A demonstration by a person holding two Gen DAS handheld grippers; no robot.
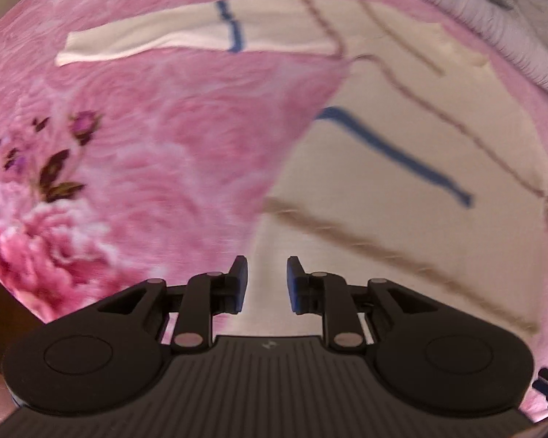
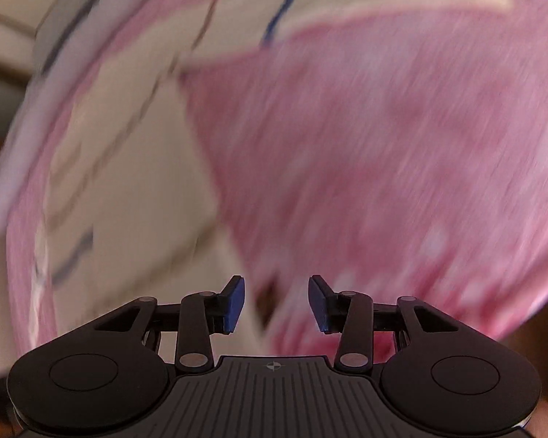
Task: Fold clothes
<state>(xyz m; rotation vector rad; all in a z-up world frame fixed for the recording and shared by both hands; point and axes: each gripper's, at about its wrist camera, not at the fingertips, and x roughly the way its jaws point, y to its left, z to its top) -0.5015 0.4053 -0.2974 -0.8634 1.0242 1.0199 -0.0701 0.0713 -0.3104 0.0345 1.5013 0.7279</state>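
The cream garment (image 1: pixel 402 189) with blue and brown stripes lies spread flat on the pink floral blanket (image 1: pixel 146 146). Both the left hand-held gripper (image 1: pixel 267 281) and right hand-held gripper (image 2: pixel 276 301) hang released, grasping nothing; pinch matching hem corners before folding.

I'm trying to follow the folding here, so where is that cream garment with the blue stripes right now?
The cream garment lies spread on the pink floral blanket, filling the right of the left wrist view, one sleeve stretched leftward.
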